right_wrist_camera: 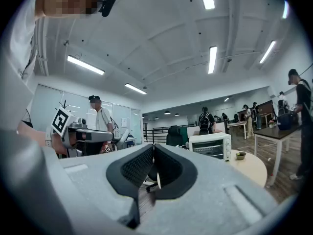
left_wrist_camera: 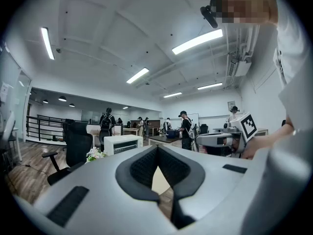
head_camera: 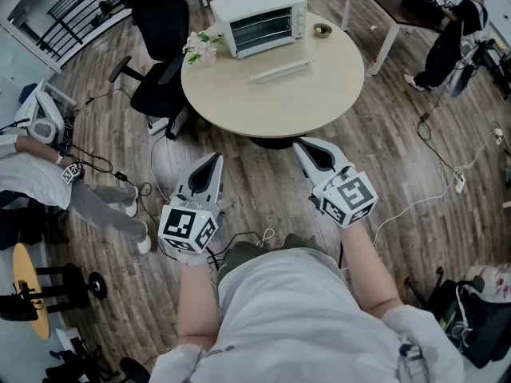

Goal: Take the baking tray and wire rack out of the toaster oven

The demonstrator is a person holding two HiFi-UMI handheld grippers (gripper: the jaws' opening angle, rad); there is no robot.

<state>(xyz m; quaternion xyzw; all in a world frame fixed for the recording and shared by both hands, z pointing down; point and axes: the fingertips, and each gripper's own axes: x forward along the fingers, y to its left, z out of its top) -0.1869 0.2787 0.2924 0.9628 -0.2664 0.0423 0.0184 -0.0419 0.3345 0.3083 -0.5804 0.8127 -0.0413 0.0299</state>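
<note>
Left tongs (head_camera: 214,159) pressed together, tips meeting, nothing btwn them; right tongs (head_camera: 302,146) likewise closed tip to tip & empty. Both held level, side by side over the wood floor (head_camera: 383,158), in front of the person's torso, each w/ its marker cube nearest the body. Both point toward the round counter (head_camera: 239,106), short of its near edge, not touching it. Toaster oven (head_camera: 259,18) sits at the counter's far side, white, door shut; what's inside can't be made out thru the glass. It's well apart from both tongs. In front of it lies a long pale strip (head_camera: 279,72), w/ flowers (head_camera: 202,46) to the oven's left & a small bowl (head_camera: 322,29) to its right. Black office chair (head_camera: 160,38) stands at the counter's left
</note>
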